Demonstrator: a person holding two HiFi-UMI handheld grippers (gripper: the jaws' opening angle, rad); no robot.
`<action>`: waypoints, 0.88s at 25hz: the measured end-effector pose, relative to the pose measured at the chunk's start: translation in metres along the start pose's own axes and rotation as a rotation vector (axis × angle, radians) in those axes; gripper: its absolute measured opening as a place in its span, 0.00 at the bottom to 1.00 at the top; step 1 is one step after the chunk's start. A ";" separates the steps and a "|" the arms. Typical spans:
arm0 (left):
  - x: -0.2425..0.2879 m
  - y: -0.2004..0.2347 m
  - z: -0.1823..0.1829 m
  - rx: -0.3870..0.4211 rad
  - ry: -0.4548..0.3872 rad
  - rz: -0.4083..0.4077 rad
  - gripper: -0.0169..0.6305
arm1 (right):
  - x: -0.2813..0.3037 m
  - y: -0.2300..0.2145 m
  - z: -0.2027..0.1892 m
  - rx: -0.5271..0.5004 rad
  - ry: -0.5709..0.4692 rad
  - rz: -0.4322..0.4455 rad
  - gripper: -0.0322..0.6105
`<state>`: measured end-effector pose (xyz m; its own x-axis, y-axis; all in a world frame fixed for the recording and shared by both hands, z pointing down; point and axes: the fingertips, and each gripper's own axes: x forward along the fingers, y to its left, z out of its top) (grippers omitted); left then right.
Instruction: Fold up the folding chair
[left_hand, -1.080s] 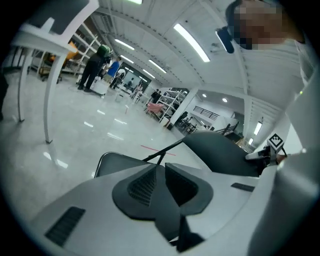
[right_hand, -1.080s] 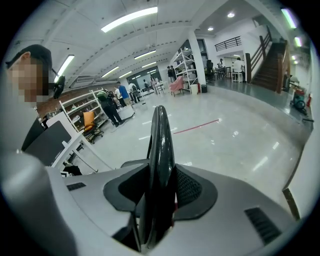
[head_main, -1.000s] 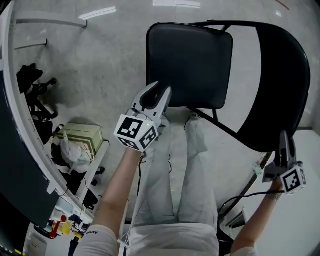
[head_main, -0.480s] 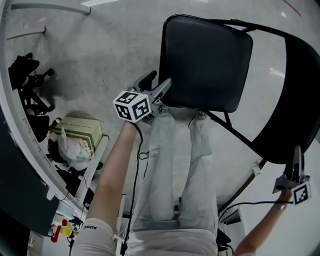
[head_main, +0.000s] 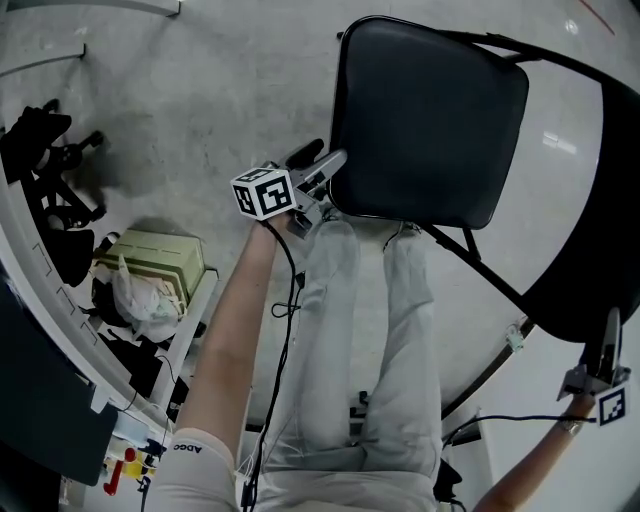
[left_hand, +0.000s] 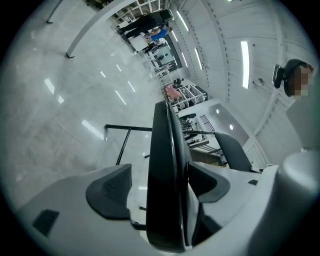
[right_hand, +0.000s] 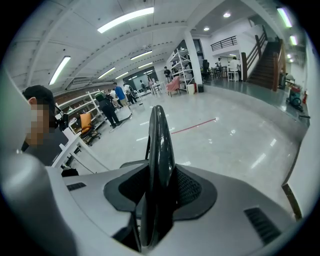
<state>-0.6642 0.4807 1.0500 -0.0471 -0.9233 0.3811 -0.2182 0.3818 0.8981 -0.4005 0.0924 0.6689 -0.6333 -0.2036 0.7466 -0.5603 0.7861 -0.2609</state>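
The folding chair (head_main: 600, 220) stands on the floor (head_main: 200, 90) before the person's legs (head_main: 365, 340). The left hand-held gripper (head_main: 322, 172), jaws just opened wide, straddles the seat (head_main: 430, 120) edge unclamped. The right hand-held gripper (head_main: 611, 335) pinches the backrest (right_hand: 159, 145) rim.

Right gripper (right_hand: 159, 189) pinches the black backrest (right_hand: 159, 134) by its edge.
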 end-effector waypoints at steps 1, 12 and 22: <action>0.001 0.001 -0.001 -0.019 -0.006 -0.018 0.56 | -0.001 -0.001 0.000 0.003 -0.001 0.000 0.28; 0.024 -0.009 -0.020 -0.074 0.048 -0.134 0.60 | 0.005 -0.002 0.000 0.062 -0.041 0.080 0.26; 0.028 -0.017 -0.029 -0.055 0.083 -0.047 0.51 | 0.005 -0.002 0.004 0.053 -0.049 0.140 0.26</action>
<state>-0.6334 0.4499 1.0515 0.0431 -0.9347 0.3528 -0.1641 0.3417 0.9254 -0.4049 0.0879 0.6709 -0.7320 -0.1234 0.6700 -0.4910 0.7774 -0.3932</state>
